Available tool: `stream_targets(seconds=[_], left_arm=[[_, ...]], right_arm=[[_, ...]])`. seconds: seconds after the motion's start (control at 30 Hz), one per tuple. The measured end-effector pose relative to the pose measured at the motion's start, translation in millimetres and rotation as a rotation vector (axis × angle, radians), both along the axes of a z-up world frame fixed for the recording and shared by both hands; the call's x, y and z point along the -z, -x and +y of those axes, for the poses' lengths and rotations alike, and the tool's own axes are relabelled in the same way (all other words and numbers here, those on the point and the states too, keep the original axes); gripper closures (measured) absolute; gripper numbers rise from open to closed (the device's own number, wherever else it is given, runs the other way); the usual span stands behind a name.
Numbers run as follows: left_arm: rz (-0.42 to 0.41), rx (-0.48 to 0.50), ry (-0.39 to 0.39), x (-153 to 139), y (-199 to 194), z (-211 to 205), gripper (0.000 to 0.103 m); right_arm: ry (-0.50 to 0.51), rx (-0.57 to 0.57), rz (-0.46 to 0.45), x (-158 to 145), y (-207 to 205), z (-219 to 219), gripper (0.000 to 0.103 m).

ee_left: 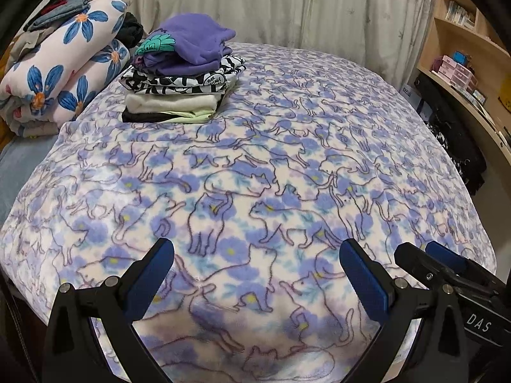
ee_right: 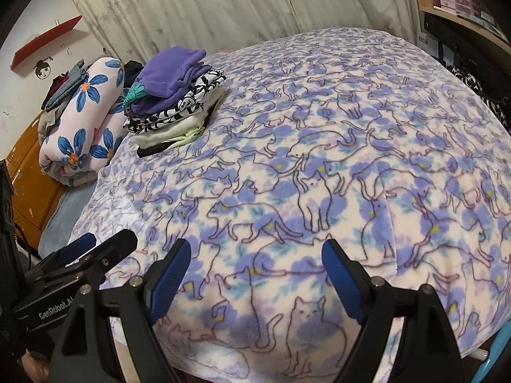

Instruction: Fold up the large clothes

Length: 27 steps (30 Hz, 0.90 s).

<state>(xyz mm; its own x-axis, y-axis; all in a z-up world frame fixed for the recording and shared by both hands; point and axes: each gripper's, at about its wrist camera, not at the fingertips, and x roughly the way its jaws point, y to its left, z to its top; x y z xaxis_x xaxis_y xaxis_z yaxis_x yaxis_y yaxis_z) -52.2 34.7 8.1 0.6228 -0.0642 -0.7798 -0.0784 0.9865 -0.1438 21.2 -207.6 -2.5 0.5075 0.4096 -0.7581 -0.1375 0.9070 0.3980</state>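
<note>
A fleece blanket (ee_left: 287, 159) (ee_right: 351, 159) printed with cats and purple flowers covers the bed. A stack of folded clothes (ee_left: 182, 73) (ee_right: 172, 102) sits at its far left, with a purple garment (ee_left: 198, 38) on top and a black-and-white one below it. My left gripper (ee_left: 255, 249) hangs open over the blanket's near edge, with nothing between its blue pads. Just to its right, my right gripper (ee_right: 255, 247) is open as well and holds nothing. Each gripper shows at the edge of the other's view: the right gripper (ee_left: 421, 250) and the left gripper (ee_right: 100, 241).
A rolled quilt with blue flowers (ee_left: 64, 73) (ee_right: 86, 121) lies left of the stack, loose clothes piled on it. Curtains (ee_left: 287, 6) hang behind the bed. Wooden shelves (ee_left: 463, 63) and a dark bag (ee_left: 456, 146) stand at the right, an orange cabinet (ee_right: 28, 185) at the left.
</note>
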Motion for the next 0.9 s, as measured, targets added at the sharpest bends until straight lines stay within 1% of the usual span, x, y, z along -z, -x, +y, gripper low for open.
stream_targets(seconds=[0.4, 0.67, 0.9], left_arm=[[-0.006, -0.004, -0.004, -2.3, -0.4, -4.9, 0.001], [0.011, -0.009, 0.004, -1.6, 0.5, -4.1, 0.001], [0.009, -0.01, 0.001, -1.3, 1.0, -3.8, 0.001]], right_arm=[[-0.006, 0.002, 0.0, -0.7, 0.0, -3.6, 0.019], [-0.005, -0.003, 0.001, -0.7, 3.2, -1.8, 0.019], [-0.008, -0.006, 0.002, 0.0, 3.0, -2.2, 0.019]])
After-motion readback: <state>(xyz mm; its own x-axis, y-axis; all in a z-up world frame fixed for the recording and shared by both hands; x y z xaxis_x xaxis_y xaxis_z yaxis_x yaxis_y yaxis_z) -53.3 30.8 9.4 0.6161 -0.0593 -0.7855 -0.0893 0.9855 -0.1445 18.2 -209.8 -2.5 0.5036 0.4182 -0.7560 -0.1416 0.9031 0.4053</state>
